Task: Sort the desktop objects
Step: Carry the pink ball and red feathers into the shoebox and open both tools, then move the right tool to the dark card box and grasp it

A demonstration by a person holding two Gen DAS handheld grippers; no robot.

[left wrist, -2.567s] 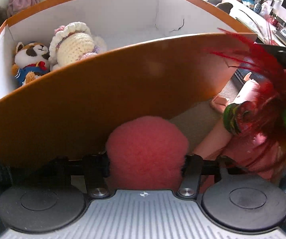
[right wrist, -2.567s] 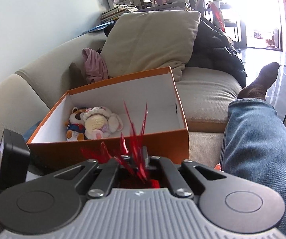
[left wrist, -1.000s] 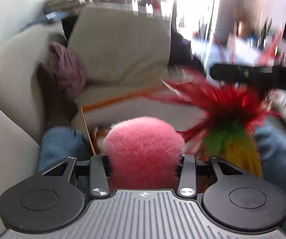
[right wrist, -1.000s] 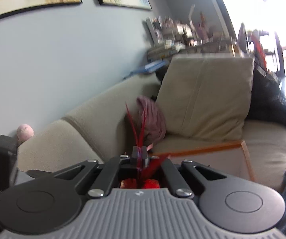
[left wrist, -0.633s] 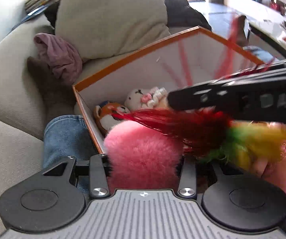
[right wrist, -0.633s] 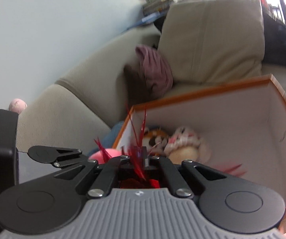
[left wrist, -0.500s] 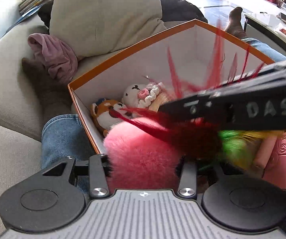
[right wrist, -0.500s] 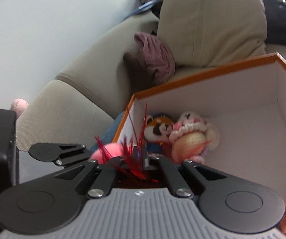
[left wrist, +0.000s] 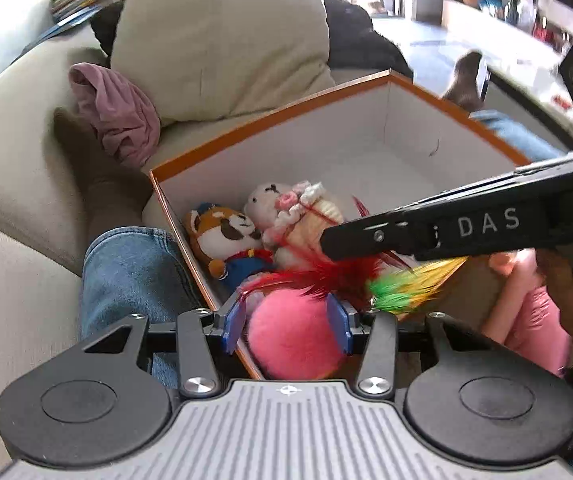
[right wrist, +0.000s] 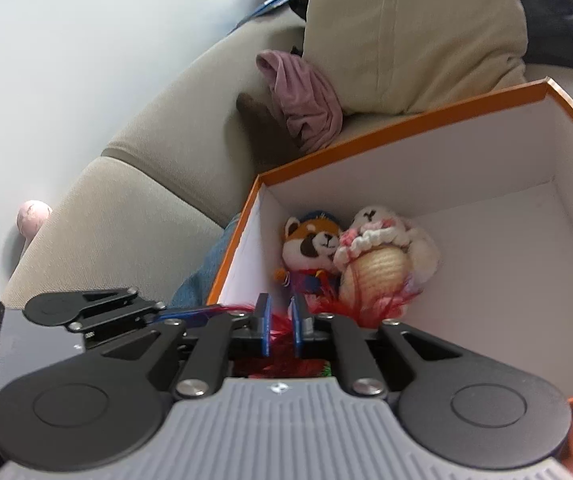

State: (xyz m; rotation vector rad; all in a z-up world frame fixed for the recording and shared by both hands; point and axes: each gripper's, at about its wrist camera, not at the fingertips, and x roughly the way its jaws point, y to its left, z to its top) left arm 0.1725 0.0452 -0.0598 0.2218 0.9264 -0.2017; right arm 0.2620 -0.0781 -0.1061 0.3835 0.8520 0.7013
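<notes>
An orange shoebox (left wrist: 326,140) (right wrist: 446,160), white inside, holds a plush red panda (left wrist: 226,236) (right wrist: 312,244) and a crocheted bunny (left wrist: 298,216) (right wrist: 382,252) in its near left corner. My left gripper (left wrist: 286,316) hangs over the box's near edge with a fluffy pink ball (left wrist: 294,336) between its blue pads; a gap shows at the left pad. My right gripper (right wrist: 280,320) (left wrist: 350,240) reaches in from the right, its jaws opening, with a red, green and yellow feather toy (left wrist: 366,276) (right wrist: 278,336) loose between the pads.
The box sits on a beige sofa between a person's legs in jeans (left wrist: 130,272). Behind it lie a cream cushion (left wrist: 222,40), a crumpled mauve cloth (left wrist: 114,116) and a dark jacket (left wrist: 358,40). The right half of the box floor is bare.
Both grippers have come down over the box. The right jaws, shut on the feathers before, now stand apart. The left jaws have widened, so their blue pads show beside the pink ball.
</notes>
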